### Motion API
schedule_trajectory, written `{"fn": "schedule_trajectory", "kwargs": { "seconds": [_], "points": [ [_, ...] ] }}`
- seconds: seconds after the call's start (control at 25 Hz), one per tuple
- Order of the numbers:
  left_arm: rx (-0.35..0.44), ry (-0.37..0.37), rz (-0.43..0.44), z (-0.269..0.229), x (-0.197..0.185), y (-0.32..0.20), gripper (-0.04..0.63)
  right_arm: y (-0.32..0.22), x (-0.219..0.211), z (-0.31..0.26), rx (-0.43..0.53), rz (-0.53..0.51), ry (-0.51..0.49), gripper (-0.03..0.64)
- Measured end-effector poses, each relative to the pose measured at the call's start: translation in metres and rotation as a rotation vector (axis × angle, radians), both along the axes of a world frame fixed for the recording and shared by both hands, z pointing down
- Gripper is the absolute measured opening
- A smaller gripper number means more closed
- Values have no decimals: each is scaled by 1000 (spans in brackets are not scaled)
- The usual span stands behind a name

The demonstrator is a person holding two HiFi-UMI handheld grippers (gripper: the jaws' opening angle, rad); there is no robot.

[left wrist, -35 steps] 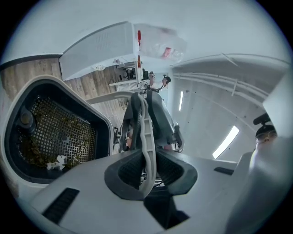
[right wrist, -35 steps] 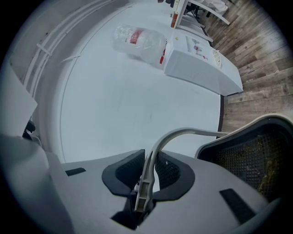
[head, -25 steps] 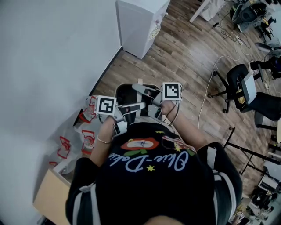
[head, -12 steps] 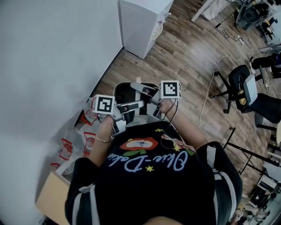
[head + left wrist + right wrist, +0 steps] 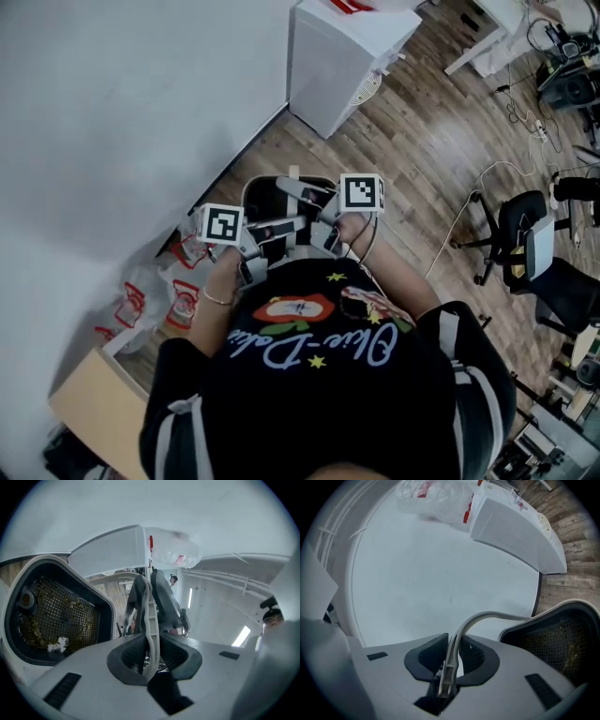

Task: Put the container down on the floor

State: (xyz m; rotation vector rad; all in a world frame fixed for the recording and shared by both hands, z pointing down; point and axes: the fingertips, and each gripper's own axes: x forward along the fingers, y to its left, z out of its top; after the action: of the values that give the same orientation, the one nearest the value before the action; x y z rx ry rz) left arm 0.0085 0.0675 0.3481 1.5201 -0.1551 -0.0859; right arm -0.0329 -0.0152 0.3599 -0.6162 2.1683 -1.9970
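In the head view, the person's black shirt (image 5: 328,375), the left gripper (image 5: 292,226) and the right gripper (image 5: 292,187) cover most of the container (image 5: 265,199), so I cannot tell whether its base touches the floor (image 5: 422,141). In the right gripper view, the picture's edge cuts the container off. I see the plastic bag (image 5: 176,552) on the white cabinet (image 5: 110,550) only as a blur.

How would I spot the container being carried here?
Find the white cabinet against the wall. On the person's side of it, the left gripper and right gripper clamp a thin grey handle. The container they carry has a white rim and dark mesh inside, unlike the red-printed bags nearby.
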Motion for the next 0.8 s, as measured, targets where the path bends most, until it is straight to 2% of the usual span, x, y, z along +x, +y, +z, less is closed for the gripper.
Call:
{"fn": "schedule_trajectory", "kwargs": {
  "seconds": [0.24, 0.44, 0.8],
  "points": [
    [-3, -17, -86, 4, 4, -29, 66, -25, 0, 5, -2, -87, 20, 60],
    [-8, -12, -159, 3, 14, -61, 66, -54, 1, 2, 6, -162, -4, 60],
    [-27, -30, -259, 18, 29, -120, 66, -103, 9, 18, -57, -265, 11, 60]
  ]
}}
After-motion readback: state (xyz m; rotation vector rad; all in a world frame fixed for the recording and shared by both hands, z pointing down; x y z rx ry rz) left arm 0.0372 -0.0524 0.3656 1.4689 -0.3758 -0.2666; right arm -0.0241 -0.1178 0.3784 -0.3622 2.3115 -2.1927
